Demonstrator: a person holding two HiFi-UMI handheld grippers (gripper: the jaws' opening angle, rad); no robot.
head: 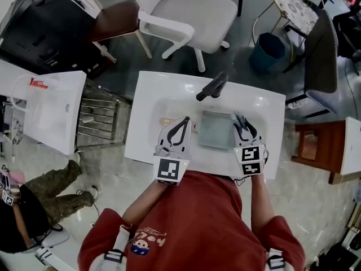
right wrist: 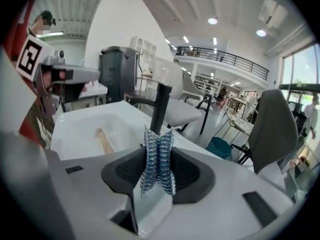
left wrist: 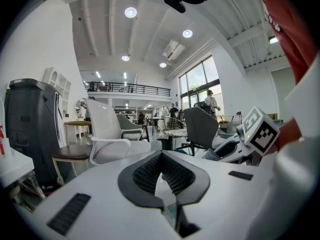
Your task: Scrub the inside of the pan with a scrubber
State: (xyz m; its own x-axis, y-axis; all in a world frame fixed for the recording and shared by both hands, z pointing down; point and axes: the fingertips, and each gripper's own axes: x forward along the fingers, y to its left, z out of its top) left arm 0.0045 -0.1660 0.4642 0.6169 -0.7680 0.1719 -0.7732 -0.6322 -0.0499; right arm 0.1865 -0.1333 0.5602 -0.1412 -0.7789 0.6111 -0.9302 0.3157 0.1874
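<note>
Room: we stand in a bright hall with a white ceiling, round lamps, tall windows and a railed gallery. A white chair [head: 192, 13] and a teal bin [head: 268, 47] stand on the floor beyond the counter.
Counter [head: 145, 131]: it is white, with a basin [head: 169, 107] sunk in its middle and a black faucet [head: 212, 87] at the far rim, its spout reaching over the basin.
Pan [head: 217, 130]: it lies flat on the basin floor, towards our right. It is square with rounded corners, dull grey-green and shallow, and its open side faces up. We see nothing lying inside it.
Handle [head: 167, 121]: this pale wooden stick lies to the left of the pan. Our left tongs cover the place where it would meet the pan.
Scrubber [right wrist: 157, 156]: it is a wad of shiny metal mesh, silver with a blue tint. It is pinched at the waist so that it flares above and below the pads. It hangs at the near right corner of the pan, and we cannot tell whether it touches the rim.
Right tongs [head: 238, 118]: we have them clenched on the scrubber, which fills the gap between the pads. Their marker cube [head: 251, 158] is nearest to us.
Left tongs [head: 185, 120]: the tips are pressed together with nothing between them. They sit above the handle, just left of the pan, and we cannot tell whether they touch the handle.
Us: we wear a red shirt [head: 197, 224], both forearms reaching over the near edge of the counter.
</note>
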